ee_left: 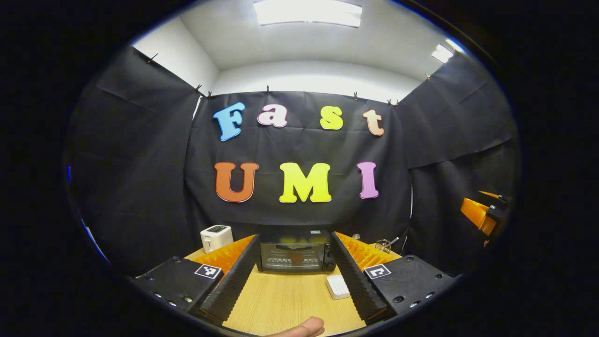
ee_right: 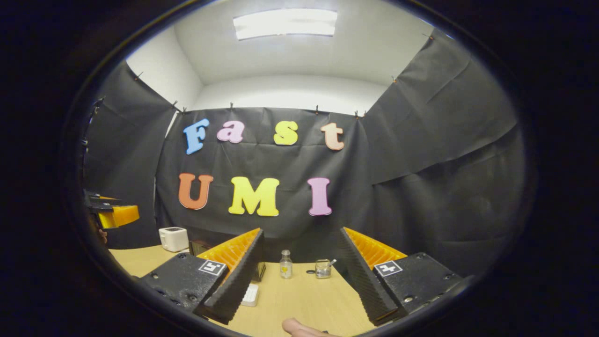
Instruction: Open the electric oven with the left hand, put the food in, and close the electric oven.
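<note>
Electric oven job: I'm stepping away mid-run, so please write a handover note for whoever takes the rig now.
Left gripper: jaws open, empty, aimed at the electric oven.
Right gripper: jaws open, empty, facing a small glass bottle and a jar.
Oven at the back of the table, door shut.
A white flat item lies in front; whether it is the food, I cannot tell.
Done: nothing.
Left: open, load, close.

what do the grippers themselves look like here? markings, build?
Left gripper and right gripper match: two wedge-shaped fingers with ribbed inner faces, each on a black block with screws and a square black-and-white marker on top. No cables or sleeves visible; a fingertip peeks in below.
</note>
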